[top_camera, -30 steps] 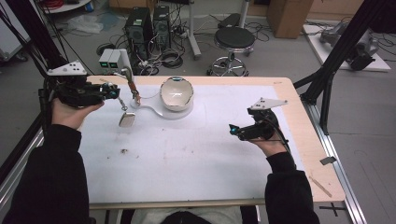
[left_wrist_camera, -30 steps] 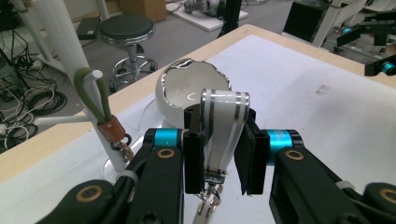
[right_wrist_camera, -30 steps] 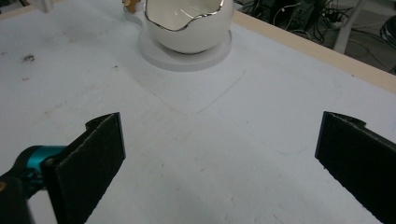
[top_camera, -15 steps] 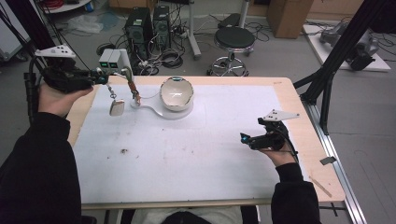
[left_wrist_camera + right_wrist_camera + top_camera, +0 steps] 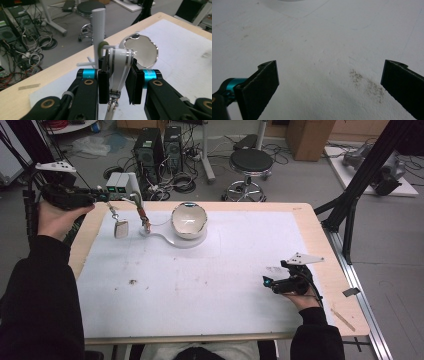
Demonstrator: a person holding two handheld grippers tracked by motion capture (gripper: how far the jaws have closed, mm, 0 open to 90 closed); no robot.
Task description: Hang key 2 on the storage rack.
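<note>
**Key fob strap clamped in your left gripper beside the stand**

The white strap [image 5: 119,71] with its dark stripes sits folded between the pads of your left gripper [image 5: 117,83], and the jaws are closed tight on it. A small metal clasp [image 5: 113,103] hangs from the strap's lower end, just below the pads. In the high view the pale tag [image 5: 120,229] dangles under the gripper's tip on a short chain, clear of the surface [image 5: 210,285] and above its far left corner.

Just past the strap stands a white post [image 5: 99,30] with short pegs sticking out of it; a greenish ring [image 5: 100,49] rests on one peg, right behind the strap's upper loop. From the frames you cannot tell whether the strap touches that peg. In the high view a brown item [image 5: 143,216] hangs on the same stand, whose flat white base [image 5: 165,237] runs over to the shiny bowl [image 5: 189,220]. The bowl sits on that base, tilted so its pale inside faces you, just to the right of the tag.

Your left hand [image 5: 59,217] holds its gripper [image 5: 102,197] level, out over the left rim of the surface.

Your right gripper [image 5: 268,282] is well apart from all this, low near the front right part of the white mat. Its jaws stand wide apart with nothing between them, only the bare mat and a patch of dark specks [image 5: 367,83] below.
</note>
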